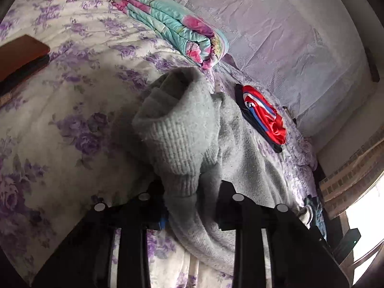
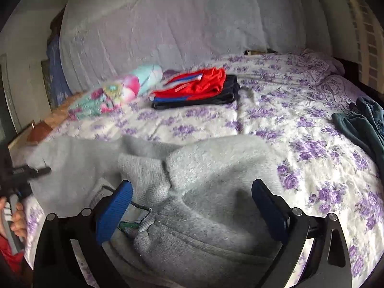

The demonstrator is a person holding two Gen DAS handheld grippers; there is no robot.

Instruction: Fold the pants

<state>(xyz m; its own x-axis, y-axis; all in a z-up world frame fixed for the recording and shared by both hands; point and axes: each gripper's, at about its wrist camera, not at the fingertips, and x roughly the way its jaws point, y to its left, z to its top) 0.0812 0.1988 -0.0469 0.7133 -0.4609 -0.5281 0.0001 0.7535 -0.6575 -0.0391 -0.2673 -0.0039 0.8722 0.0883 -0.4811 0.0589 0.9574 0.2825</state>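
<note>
Grey fleece pants lie spread on the bed's purple-flowered cover. In the left wrist view my left gripper is shut on one leg end, and the ribbed cuff stands up above the jaws. From the right wrist view, that left gripper shows at the far left edge, with a hand below it. My right gripper hangs open over the waist end of the pants. Its blue pads stand wide apart, clear of the fabric, with a drawstring and label near the left pad.
A folded floral quilt lies along the sheet-draped wall. A folded red-and-blue garment rests on a dark one beyond the pants. Dark teal clothes lie in a heap at the bed's right side. A brown box sits at the left.
</note>
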